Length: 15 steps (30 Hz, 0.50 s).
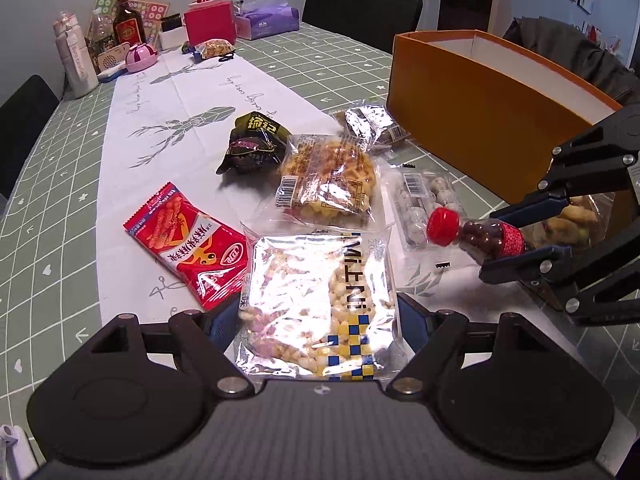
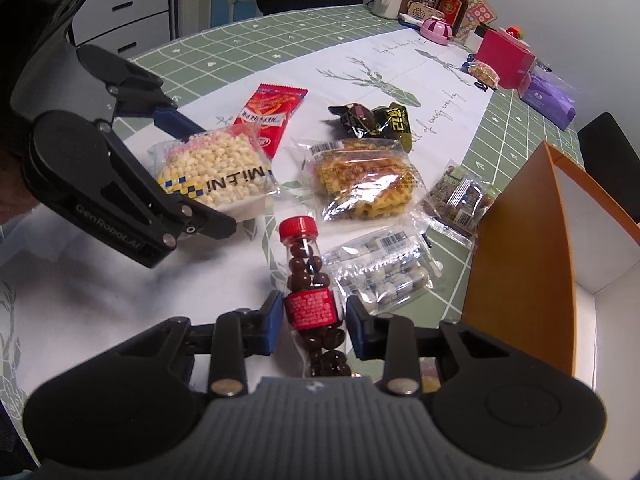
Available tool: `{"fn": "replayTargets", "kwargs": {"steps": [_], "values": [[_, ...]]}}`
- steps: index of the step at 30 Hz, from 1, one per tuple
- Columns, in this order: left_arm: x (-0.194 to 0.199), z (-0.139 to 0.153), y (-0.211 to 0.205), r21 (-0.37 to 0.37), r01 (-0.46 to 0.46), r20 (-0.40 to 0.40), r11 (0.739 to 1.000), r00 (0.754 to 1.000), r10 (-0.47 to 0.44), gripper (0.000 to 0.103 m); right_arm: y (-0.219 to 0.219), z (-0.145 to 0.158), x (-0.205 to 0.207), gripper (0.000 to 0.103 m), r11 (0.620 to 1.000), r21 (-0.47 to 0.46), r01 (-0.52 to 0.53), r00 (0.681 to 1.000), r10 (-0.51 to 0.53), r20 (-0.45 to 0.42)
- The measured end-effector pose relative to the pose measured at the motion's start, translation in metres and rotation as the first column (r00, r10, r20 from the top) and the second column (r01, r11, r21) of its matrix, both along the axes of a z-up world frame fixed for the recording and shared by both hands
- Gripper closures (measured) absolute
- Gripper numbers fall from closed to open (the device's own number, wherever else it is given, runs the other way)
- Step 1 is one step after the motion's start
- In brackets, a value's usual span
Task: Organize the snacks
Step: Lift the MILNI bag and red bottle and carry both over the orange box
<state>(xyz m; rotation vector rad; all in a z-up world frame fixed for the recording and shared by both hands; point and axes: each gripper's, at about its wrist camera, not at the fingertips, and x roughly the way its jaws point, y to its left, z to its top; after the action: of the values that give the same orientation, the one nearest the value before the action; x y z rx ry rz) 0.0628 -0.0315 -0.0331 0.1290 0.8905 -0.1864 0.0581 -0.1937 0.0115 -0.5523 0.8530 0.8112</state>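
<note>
My left gripper is shut on a clear MiLENi puffed-snack pack and holds it above the table; the gripper also shows in the right wrist view with the pack. My right gripper is shut on a small red-capped bottle of chocolate balls, seen in the left wrist view too. On the white runner lie a red snack bag, a waffle pack, a dark wrapped snack, a pack of pale balls and a foil pack.
An open orange box with a white inside stands at the right, also in the right wrist view. Bottles, a pink box and a purple tissue pack crowd the far end. Black chairs surround the table.
</note>
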Motion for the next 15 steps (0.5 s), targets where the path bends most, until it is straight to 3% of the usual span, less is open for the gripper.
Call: {"fn": "replayTargets", "kwargs": {"steps": [8, 15], "values": [[-0.005, 0.012, 0.0, -0.021, 0.006, 0.024, 1.0, 1.0, -0.005, 0.011, -0.001, 0.021, -0.002, 0.073, 0.999, 0.037, 0.028, 0.999, -0.03, 0.038], [-0.009, 0.041, -0.007, -0.066, 0.007, 0.084, 0.998, 0.997, -0.002, 0.011, -0.012, 0.073, 0.01, 0.073, 0.99, 0.104, 0.099, 0.989, -0.109, 0.097]]}}
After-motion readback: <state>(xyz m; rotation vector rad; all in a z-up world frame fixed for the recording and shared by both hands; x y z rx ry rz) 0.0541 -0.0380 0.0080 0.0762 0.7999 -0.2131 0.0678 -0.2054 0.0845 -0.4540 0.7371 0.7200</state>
